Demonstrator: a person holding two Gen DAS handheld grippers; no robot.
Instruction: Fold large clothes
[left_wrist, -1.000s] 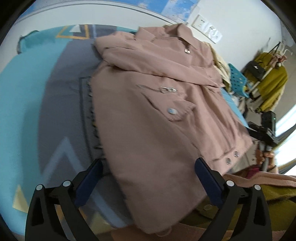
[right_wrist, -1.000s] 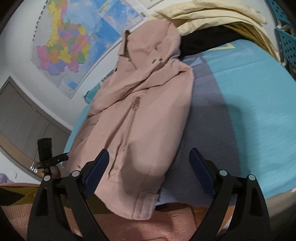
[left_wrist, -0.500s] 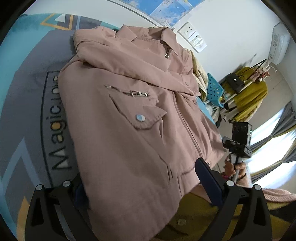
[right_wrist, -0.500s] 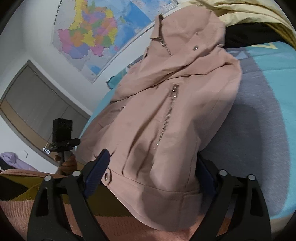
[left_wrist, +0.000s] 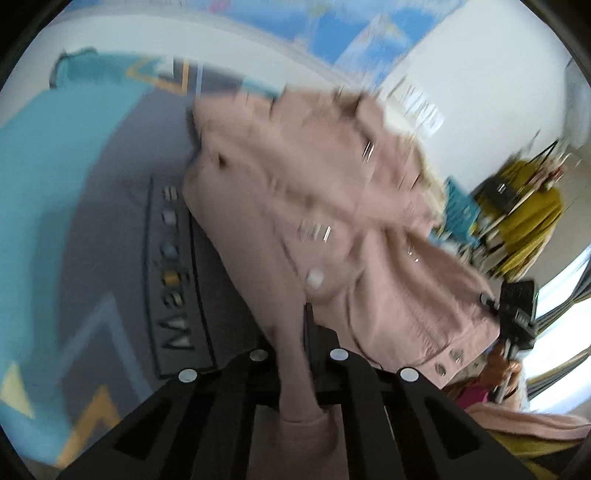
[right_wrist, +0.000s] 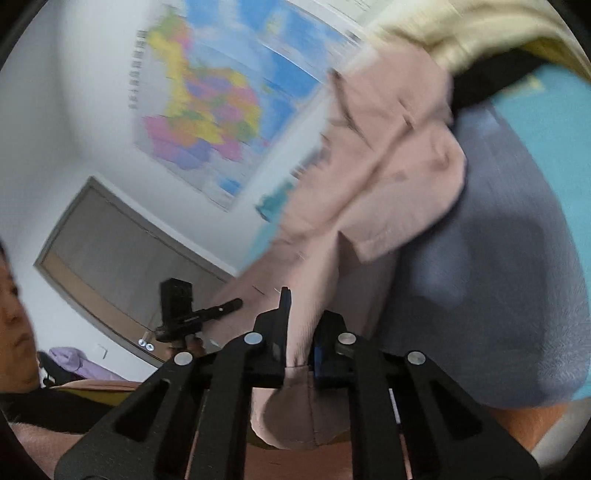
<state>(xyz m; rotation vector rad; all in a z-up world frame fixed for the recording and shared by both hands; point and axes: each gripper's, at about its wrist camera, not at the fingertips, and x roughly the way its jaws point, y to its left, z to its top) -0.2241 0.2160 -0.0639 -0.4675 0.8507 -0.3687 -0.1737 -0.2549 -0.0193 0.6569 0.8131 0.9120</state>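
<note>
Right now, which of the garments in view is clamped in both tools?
The pink jacket: its hem is pinched in the left tool and right tool. The cream garment and yellow one lie untouched.

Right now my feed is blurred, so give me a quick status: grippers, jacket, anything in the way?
Left gripper and right gripper just closed on the pink jacket hem. Jacket lifting off the mat. Cream clothes piled beyond the collar.
</note>
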